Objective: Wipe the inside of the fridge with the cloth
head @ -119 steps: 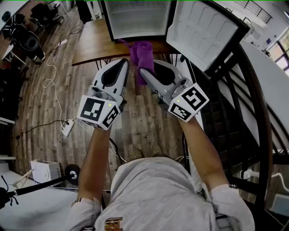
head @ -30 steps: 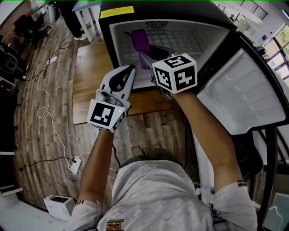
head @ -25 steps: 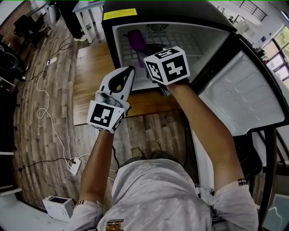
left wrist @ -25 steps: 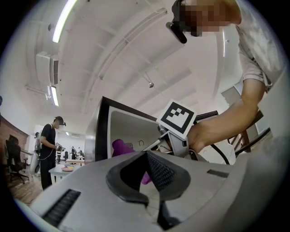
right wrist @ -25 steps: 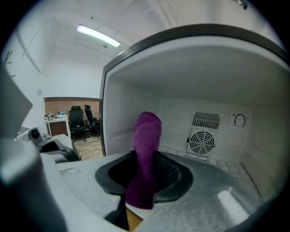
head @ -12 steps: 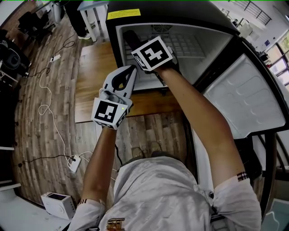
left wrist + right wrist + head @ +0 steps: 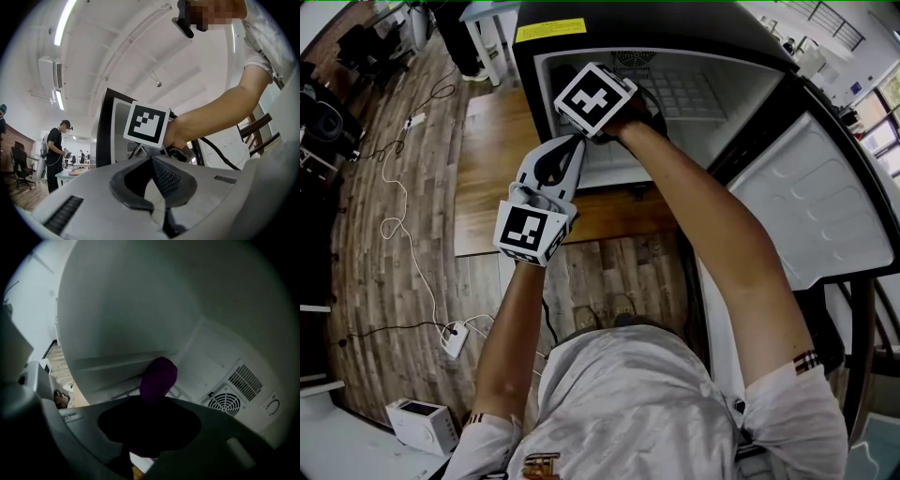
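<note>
The small fridge [image 7: 712, 103] stands open, its white inside facing me. My right gripper [image 7: 151, 401] is inside it, shut on the purple cloth [image 7: 159, 375]. The cloth's bunched end sticks out past the jaws, at the fridge's left inner wall [image 7: 122, 324]. In the head view the right gripper's marker cube [image 7: 594, 98] hides both the jaws and the cloth. My left gripper [image 7: 573, 142] hovers just outside the fridge's front lower edge, shut with nothing in it; it also shows in the left gripper view [image 7: 151, 158].
The fridge door [image 7: 802, 211] hangs open at the right. A round fan vent [image 7: 228, 401] sits in the back wall. The fridge rests on a wooden platform [image 7: 492, 159]. Cables [image 7: 394, 225] and a white box [image 7: 417, 427] lie on the floor at left.
My right gripper has carried the cloth leftward across the fridge's inside, from the middle to the left wall. The left gripper has barely moved.
</note>
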`<state>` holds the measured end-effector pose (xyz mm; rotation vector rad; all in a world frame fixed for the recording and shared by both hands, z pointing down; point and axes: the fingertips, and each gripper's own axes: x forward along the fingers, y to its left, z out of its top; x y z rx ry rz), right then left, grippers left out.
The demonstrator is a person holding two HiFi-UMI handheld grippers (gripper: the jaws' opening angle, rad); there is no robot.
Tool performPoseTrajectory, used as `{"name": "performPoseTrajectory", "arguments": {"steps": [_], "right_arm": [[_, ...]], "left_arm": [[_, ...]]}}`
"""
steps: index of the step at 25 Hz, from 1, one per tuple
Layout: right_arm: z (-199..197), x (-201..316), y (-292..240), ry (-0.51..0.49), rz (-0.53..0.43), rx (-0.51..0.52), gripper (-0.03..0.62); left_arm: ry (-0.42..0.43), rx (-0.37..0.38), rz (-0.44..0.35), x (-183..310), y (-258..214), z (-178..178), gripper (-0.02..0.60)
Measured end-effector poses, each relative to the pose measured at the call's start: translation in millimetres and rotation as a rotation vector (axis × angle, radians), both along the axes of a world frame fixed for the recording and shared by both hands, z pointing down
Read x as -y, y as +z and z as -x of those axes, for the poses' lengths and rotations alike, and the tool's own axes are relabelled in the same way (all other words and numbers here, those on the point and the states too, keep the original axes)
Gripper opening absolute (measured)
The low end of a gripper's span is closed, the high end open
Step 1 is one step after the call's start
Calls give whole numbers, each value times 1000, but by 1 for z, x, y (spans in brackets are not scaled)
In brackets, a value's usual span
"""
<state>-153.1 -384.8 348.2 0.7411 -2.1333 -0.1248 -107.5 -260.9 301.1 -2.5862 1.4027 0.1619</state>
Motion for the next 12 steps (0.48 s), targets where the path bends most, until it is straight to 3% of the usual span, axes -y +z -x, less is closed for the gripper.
{"name": "performPoseTrajectory", "arguments": {"steps": [5, 12], "right_arm": [[9, 1, 3, -85, -16, -48, 114], [-1, 11, 6, -59, -8, -74, 114]], "left_arm": [[0, 11, 13, 1, 7, -1, 0], [-7, 18, 19, 7, 9, 3, 0]]}}
